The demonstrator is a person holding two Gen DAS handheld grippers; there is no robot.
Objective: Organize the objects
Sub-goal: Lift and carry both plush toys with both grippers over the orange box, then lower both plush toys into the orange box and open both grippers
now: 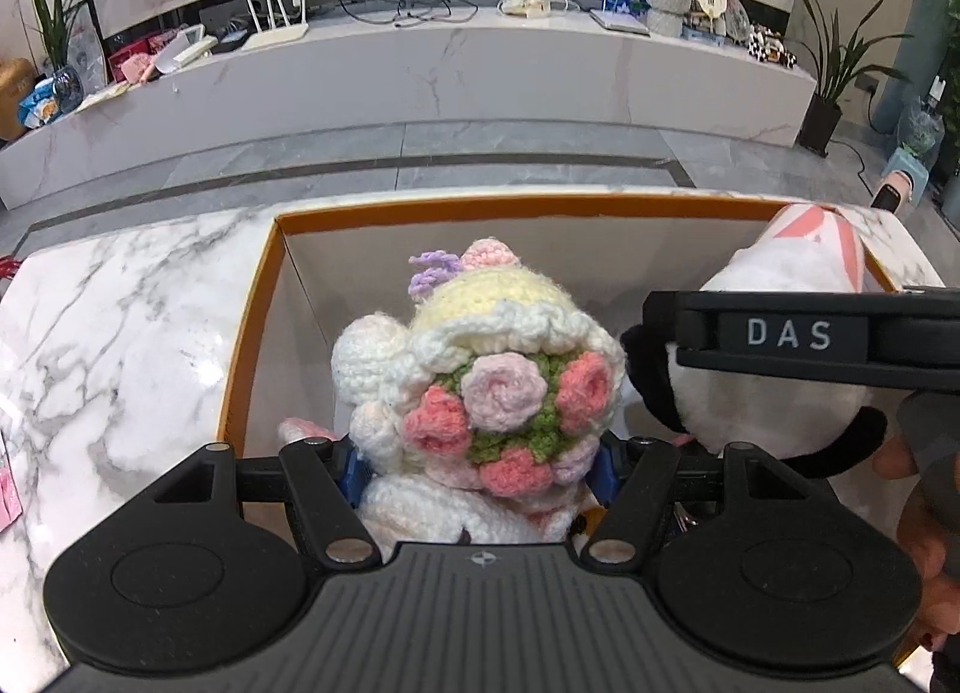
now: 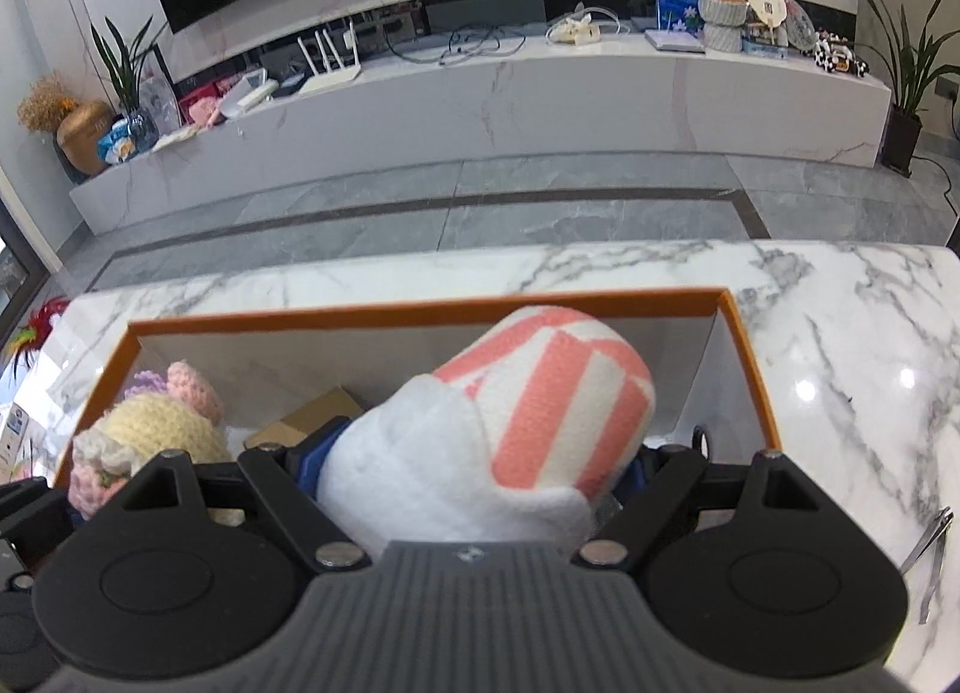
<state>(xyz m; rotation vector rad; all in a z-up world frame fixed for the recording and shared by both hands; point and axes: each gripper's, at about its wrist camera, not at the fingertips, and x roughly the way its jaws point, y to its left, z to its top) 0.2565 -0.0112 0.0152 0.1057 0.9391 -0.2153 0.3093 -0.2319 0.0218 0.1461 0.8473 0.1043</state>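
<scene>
My left gripper is shut on a crocheted doll with a cream hat and a pink rose bouquet, held over the orange-rimmed box. My right gripper is shut on a white plush toy with a pink-and-white striped end and black parts, also over the box. The plush and the right gripper's black body show at the right of the left wrist view. The doll shows at the left of the right wrist view. The blue finger pads are mostly hidden by the toys.
The box stands on a white marble table. A brown cardboard item lies inside the box. Nail clippers lie on the table at the right. A pink item lies at the table's left edge. Beyond are grey floor and a TV bench.
</scene>
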